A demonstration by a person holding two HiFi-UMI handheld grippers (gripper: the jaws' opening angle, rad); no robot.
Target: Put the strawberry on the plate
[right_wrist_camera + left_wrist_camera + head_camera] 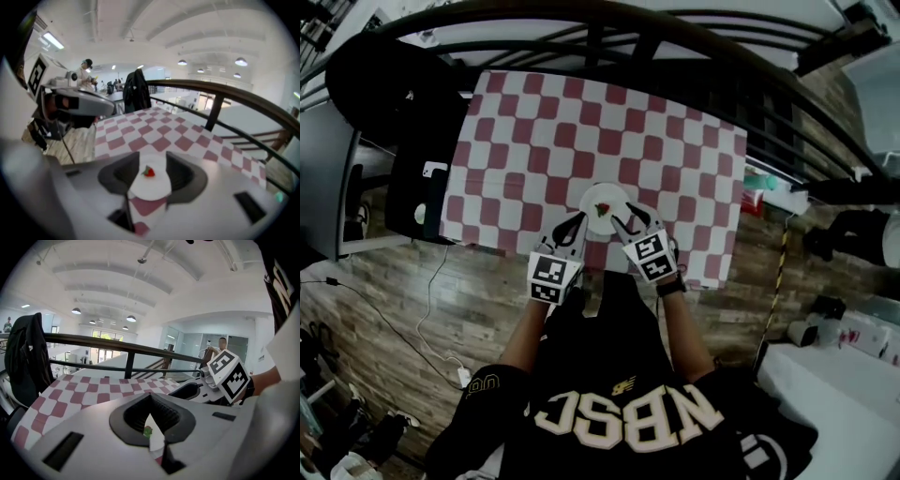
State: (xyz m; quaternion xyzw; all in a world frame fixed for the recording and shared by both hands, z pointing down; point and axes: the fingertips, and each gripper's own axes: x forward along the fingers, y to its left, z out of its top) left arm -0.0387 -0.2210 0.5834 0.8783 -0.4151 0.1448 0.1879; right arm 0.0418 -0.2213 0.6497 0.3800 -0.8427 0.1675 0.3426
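At the bottom of the head view you are wearing a black shirt (619, 412) and reaching both arms up the frame, above the wooden floor (403, 281).

You are holding the left gripper (573, 227) just left of centre with its jaws lying together, tips meeting. Its own view is showing only a thin wedge of gap between the pads, and nothing is being gripped there.

You are holding the right gripper (628, 223) just right of centre with its jaws standing wide apart and clasping nothing. Its pads are touching neither the fruit nor the dish.

Both grippers are pointing up the frame at the plate (590, 199), and their tips are flanking its lower rim. Whether they are touching it is not showing.

The strawberry (602, 211) is sitting on the plate near its middle, a red body with green leaves. In the right gripper view it is showing in the open gap between the jaws, resting on the white surface and keeping clear of both pads.

The plate is resting near the lower edge of the checked cloth (581, 131), which is filling the centre of the frame with red and white squares.

Beyond the cloth a dark railing (609, 23) is curving across the top of the frame. In the left gripper view a black jacket (28, 362) is hanging at the left edge, beside the cloth's far end.
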